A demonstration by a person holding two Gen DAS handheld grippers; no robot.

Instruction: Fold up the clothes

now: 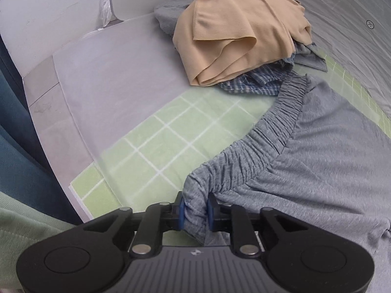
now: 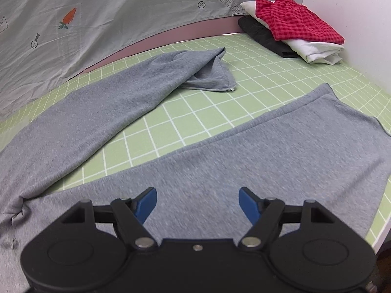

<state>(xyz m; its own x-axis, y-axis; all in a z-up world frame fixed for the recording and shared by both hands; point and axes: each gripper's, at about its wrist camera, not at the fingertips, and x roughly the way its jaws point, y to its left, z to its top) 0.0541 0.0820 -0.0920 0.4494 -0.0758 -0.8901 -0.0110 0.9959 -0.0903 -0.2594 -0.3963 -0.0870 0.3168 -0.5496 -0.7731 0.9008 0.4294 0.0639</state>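
Grey sweatpants [image 1: 330, 156] lie on a green grid mat [image 1: 158, 144]. My left gripper [image 1: 196, 213] is shut on the near corner of their gathered elastic waistband [image 1: 276, 127]. In the right wrist view the two legs spread apart over the mat [image 2: 220, 102]: the far leg [image 2: 110, 107] has its cuff folded over, the near leg [image 2: 268, 151] lies flat. My right gripper [image 2: 198, 205] is open and empty just above the near leg, blue fingertips [image 2: 146, 204] wide apart.
A heap of unfolded clothes, tan cloth [image 1: 239, 31] over a blue plaid piece [image 1: 254, 83], sits at the mat's far left. A folded stack with a red checked garment [image 2: 298, 22] on white and black ones stands at the far right. A grey carrot-print sheet [image 2: 110, 12] hangs behind.
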